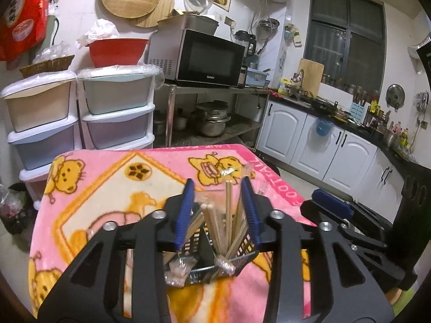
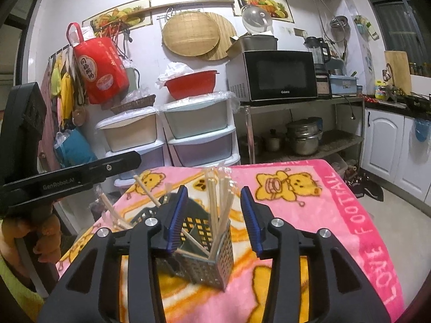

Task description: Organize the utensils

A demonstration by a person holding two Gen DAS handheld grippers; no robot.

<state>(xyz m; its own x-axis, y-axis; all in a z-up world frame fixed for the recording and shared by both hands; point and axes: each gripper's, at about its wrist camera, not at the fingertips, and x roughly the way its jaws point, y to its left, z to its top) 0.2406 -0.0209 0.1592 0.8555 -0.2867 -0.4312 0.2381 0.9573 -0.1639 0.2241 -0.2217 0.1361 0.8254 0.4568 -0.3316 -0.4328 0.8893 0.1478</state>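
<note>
A metal perforated utensil holder (image 2: 215, 253) with divided compartments stands on the pink cartoon blanket (image 2: 309, 215). Several wooden chopsticks (image 2: 214, 204), some in clear wrappers, stand in it. It also shows in the left wrist view (image 1: 215, 258) with chopsticks (image 1: 229, 210) leaning out. My left gripper (image 1: 218, 210) is open, its blue pads either side of the holder's top, above it. My right gripper (image 2: 212, 215) is open and empty, hovering just above the holder. The right gripper shows at the right of the left wrist view (image 1: 334, 204); the left gripper's body shows at the left of the right wrist view (image 2: 67, 177).
Plastic drawer units (image 2: 199, 134) stand behind the table. A metal rack holds a microwave (image 2: 277, 75) and pots (image 2: 304, 137). White cabinets and a cluttered counter (image 1: 336, 113) run along the right. The blanket's edges drop off at right and far side.
</note>
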